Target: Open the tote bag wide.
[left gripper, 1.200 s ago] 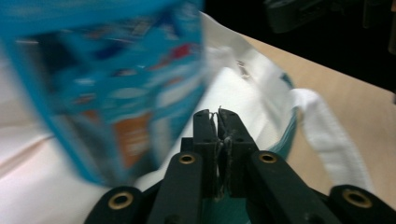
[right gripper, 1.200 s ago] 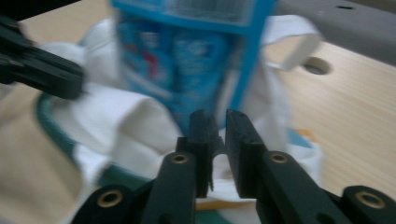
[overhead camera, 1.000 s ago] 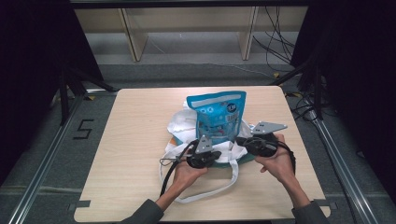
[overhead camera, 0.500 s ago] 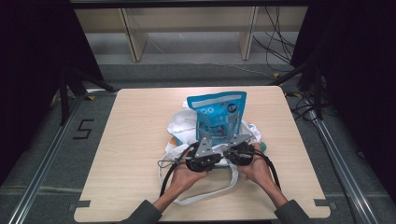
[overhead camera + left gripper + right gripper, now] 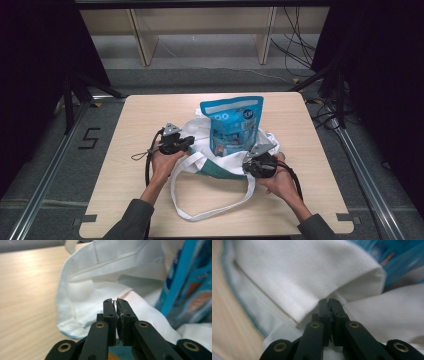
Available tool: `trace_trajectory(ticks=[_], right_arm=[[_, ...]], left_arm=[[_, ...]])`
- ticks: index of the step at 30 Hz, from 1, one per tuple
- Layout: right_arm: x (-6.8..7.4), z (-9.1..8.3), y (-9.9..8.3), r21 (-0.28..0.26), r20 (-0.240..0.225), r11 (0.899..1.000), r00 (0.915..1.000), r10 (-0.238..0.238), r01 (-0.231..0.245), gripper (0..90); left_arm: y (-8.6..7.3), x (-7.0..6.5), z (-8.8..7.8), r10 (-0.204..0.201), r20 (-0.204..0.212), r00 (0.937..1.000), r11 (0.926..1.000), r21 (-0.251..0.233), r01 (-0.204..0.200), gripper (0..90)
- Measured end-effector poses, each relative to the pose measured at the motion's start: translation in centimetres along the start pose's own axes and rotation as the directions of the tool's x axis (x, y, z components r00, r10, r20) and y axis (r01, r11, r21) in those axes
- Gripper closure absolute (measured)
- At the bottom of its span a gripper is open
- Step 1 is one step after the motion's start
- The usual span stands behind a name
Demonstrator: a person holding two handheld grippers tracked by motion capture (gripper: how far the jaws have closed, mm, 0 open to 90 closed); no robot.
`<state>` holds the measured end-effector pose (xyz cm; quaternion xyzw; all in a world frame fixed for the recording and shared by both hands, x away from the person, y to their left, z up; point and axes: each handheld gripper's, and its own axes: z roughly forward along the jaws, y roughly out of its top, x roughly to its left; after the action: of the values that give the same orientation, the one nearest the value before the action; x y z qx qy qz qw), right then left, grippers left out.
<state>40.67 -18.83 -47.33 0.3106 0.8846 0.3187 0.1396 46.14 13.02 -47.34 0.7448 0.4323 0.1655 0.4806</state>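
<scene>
A white tote bag (image 5: 200,145) is spread on a wooden table (image 5: 130,125), with a blue snack pouch (image 5: 232,125) standing upright in its mouth. To the left of the pouch, the bag's rim is pinched between the closed jaws of the left gripper (image 5: 189,141). To the right of the pouch, the opposite rim is clamped by the right gripper (image 5: 248,165), its jaws likewise pressed together on the cloth. The bag's long straps (image 5: 200,212) are seen looped toward the table's near edge.

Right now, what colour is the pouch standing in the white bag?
Bright blue pouch, printed with white and orange; clearest in the high view.
</scene>
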Motion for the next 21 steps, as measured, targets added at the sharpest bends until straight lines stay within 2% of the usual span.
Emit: trace_trajectory(ticks=[1,2,3,4,5,6,7,8,9,10,12,13,14,15,16,17,18,20,21], right_arm=[[-0.1,-0.5,0.2,-0.028,0.005,1.0,0.9999,-0.01,0.01,88.4],[-0.4,-1.5,0.6,-0.075,-0.005,0.997,1.0,0.007,-0.007,88.5],[-0.7,-2.3,1.1,-0.119,-0.014,0.993,0.9998,0.011,-0.013,88.4],[-0.8,-3.1,1.5,-0.13,-0.001,0.991,0.9999,0.011,-0.011,88.5],[-0.8,-3.1,1.5,-0.13,-0.001,0.991,0.9999,0.011,-0.011,88.5],[-1.1,-3.7,2.2,-0.172,0.019,0.985,0.9995,0.026,-0.022,88.4],[-1.5,-3.8,2.6,-0.186,0.036,0.982,0.9989,0.029,-0.022,88.5],[-1.7,-3.6,3.0,-0.205,0.041,0.978,0.9977,0.053,-0.044,88.5],[-2.1,-3.3,3.3,-0.215,0.044,0.976,0.9977,0.051,-0.04,88.4],[-2.2,-3.1,3.6,-0.198,0.037,0.979,0.9971,0.067,-0.058,88.4],[-2.5,-1.9,3.8,-0.192,0.027,0.98,0.9982,0.054,-0.047,88.4],[-2.6,-1.4,3.7,-0.166,0.011,0.985,0.9984,0.056,-0.054,88.5],[-2.7,-1.1,3.6,-0.158,0.007,0.986,0.9989,0.046,-0.044,89.0],[-2.6,-0.9,3.5,-0.146,-0.009,0.987,0.9978,0.066,-0.066,89.7],[-2.6,-0.9,3.4,-0.111,-0.029,0.991,0.9969,0.073,-0.075,89.9],[-2.4,-0.4,3.0,-0.111,-0.032,0.991,0.9967,0.075,-0.078,90.0],[-2.2,-0.3,2.8,-0.091,-0.041,0.993,0.9968,0.069,-0.073,90.0],[-1.2,-0.1,2.4,-0.058,-0.043,0.998,0.9983,0.038,-0.041,90.0],[-0.7,0.1,2.1,-0.062,-0.048,0.998,0.9988,0.014,-0.017,90.0]], left_arm=[[0.0,-0.2,0.1,0.008,0.008,0.9999,1.0,0.002,-0.008,85.6],[0.0,-0.2,0.1,0.008,0.008,0.9999,1.0,0.002,-0.008,85.7],[0.0,-0.9,0.4,0.043,0.029,0.9987,0.9986,0.029,-0.044,85.7],[-0.1,-1.6,0.8,0.073,0.038,0.9966,0.9959,0.051,-0.075,85.8],[-0.1,-1.6,0.8,0.073,0.038,0.9966,0.9959,0.051,-0.075,85.8],[-0.2,-1.9,1.0,0.087,0.041,0.9954,0.9942,0.06,-0.089,85.8],[-0.2,-2.1,1.1,0.116,0.036,0.9926,0.9898,0.079,-0.118,86.0],[-0.3,-2.3,1.2,0.127,0.041,0.9911,0.987,0.094,-0.13,86.3],[-0.4,-2.4,1.3,0.136,0.052,0.9894,0.9851,0.099,-0.14,86.5],[-0.5,-2.4,1.3,0.148,0.049,0.9877,0.982,0.111,-0.153,86.6],[-0.8,-2.3,1.5,0.14,0.056,0.9885,0.9821,0.119,-0.146,86.7],[-0.9,-2.2,1.6,0.145,0.061,0.9875,0.9804,0.125,-0.152,86.7],[-1.0,-2.3,1.6,0.145,0.054,0.988,0.9812,0.121,-0.15,86.7],[-1.0,-2.2,1.7,0.142,0.061,0.9879,0.9806,0.127,-0.149,86.6],[-1.0,-2.3,1.7,0.133,0.063,0.9891,0.9814,0.131,-0.14,86.4],[-1.1,-2.4,1.8,0.136,0.049,0.9895,0.9823,0.123,-0.141,86.4],[-1.0,-2.3,1.8,0.156,0.053,0.9863,0.9772,0.137,-0.162,86.3],[-1.1,-2.5,1.9,0.166,0.038,0.9854,0.9768,0.131,-0.17,86.3],[-1.1,-2.4,1.9,0.169,0.044,0.9846,0.9735,0.149,-0.174,86.3]])
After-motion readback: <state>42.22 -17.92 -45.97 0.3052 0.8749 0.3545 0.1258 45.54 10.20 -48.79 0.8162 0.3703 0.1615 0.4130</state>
